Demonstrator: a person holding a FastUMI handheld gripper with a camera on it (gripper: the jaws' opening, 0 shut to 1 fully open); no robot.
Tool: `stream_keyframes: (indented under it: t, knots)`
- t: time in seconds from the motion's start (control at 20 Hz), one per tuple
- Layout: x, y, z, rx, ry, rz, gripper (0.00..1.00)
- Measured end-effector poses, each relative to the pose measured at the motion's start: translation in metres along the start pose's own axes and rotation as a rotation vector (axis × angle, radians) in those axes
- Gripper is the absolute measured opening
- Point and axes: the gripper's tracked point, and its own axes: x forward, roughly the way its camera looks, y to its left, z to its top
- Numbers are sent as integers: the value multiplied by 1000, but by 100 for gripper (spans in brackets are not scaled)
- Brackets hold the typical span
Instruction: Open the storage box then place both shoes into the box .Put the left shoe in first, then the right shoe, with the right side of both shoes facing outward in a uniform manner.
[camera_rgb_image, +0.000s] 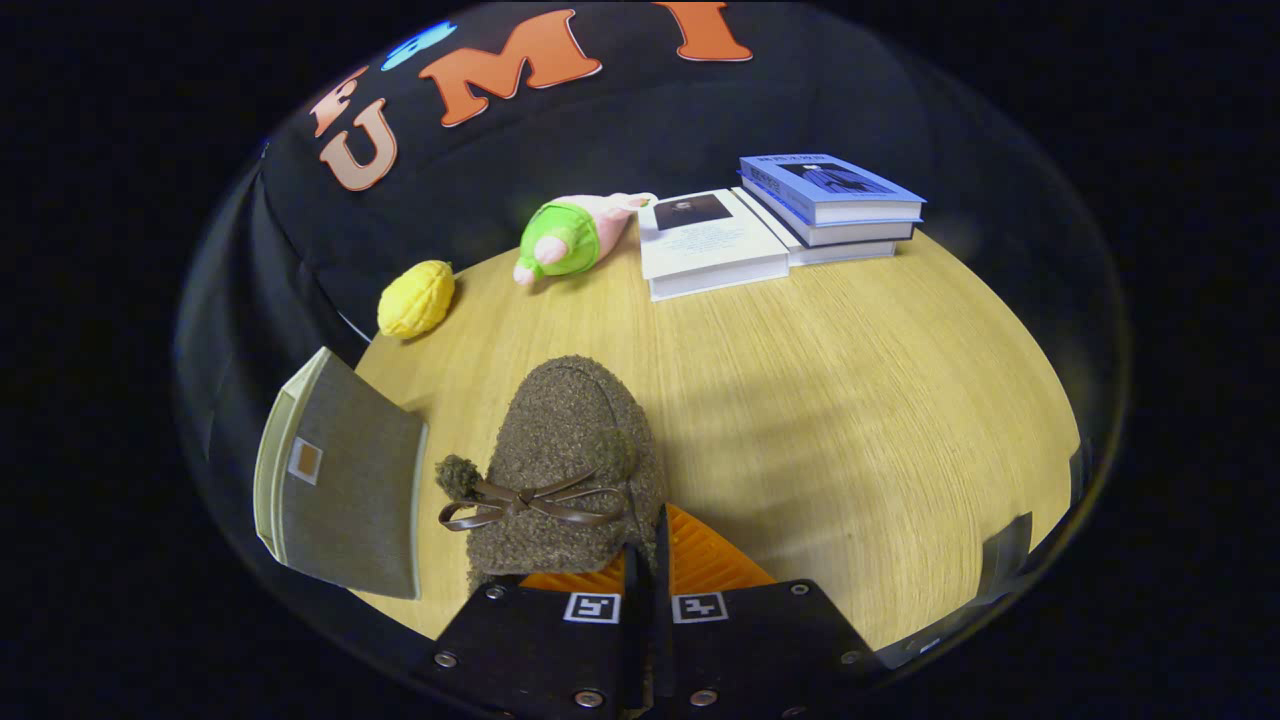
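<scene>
tongs (645, 560) nearly closed, fingers pinching something thin

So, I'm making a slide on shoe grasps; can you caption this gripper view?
Fingers pinch the fuzzy brown slipper above the wooden table, grey storage box beside it.

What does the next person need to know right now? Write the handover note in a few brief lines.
Claw: fingers nearly together, pinching the rim of the brown fuzzy shoe, which hangs just ahead of them above the table.
Storage box: grey fabric, beside the shoe at the table's near edge; I cannot tell whether it is open.
Done: one shoe gripped. Which shoe it is, left or right, I cannot tell.
Left: get this shoe into the box, then the other one, right sides facing outward.
Beyond the shoe: a yellow toy, a pink and green plush and books.
</scene>
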Motion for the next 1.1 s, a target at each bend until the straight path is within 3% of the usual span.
stream_keyframes:
  t: [0.65, 1.1]
  knots:
    - [-64, 186, 36, -110, -54, 255, 4]
    - [-81, 282, 45, -154, -52, 344, 4]
